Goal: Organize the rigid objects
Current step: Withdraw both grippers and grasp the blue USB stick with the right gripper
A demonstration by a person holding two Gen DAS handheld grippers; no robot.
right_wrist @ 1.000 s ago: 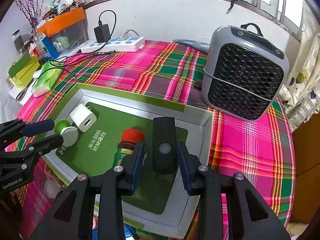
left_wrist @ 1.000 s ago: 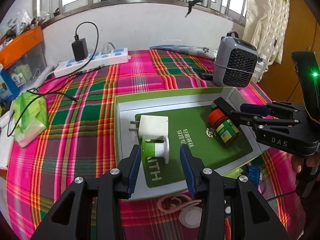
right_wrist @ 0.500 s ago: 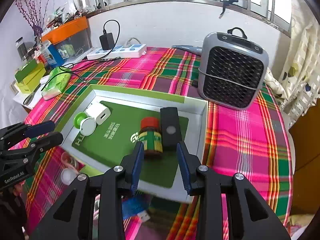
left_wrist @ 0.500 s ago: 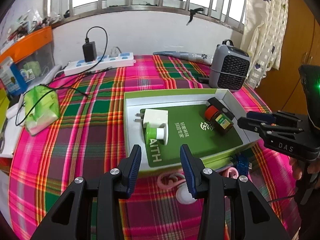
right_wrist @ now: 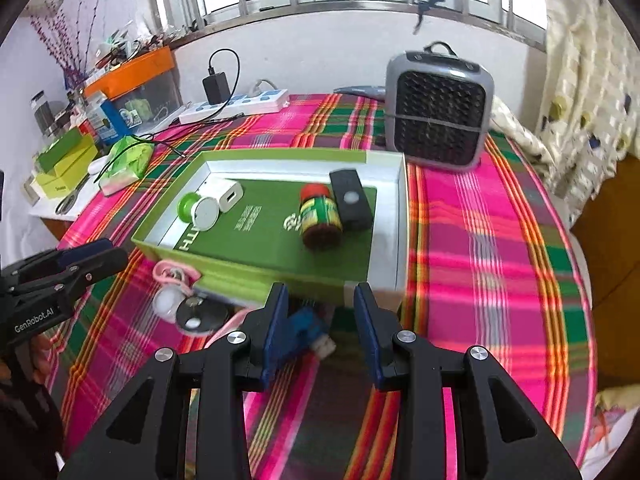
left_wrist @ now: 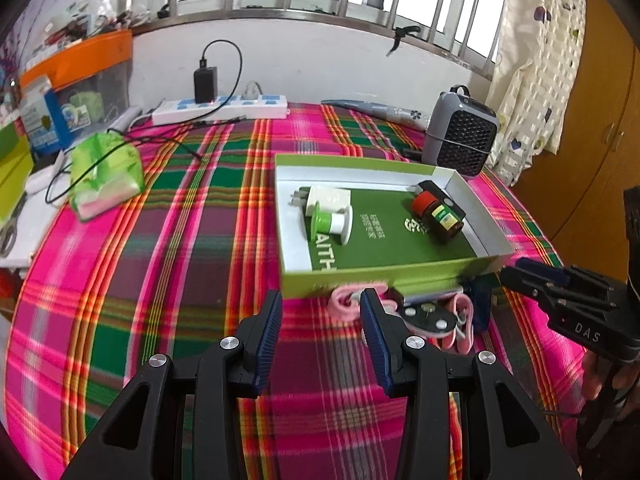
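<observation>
Both hand-held grippers have drawn back from the box (right_wrist: 240,280), jaws spread empty; the stiff, light blue piece (right_wrist: 308,326) suits a side pinch.

White letters "AITH" on the green insert of the box (left_wrist: 400,276), cut off at the near wall; from the right wrist view only "ITH" shows. Small white Chinese print and a round logo mid-insert, too small to read. "DAS" on the right gripper (left_wrist: 516,276) body. "GenRobot.AI" on the left gripper (right_wrist: 104,254) body. Jar (right_wrist: 320,216) has a green-yellow label, text unreadable. Blue carton (right_wrist: 114,120) at the back, print illegible.
</observation>
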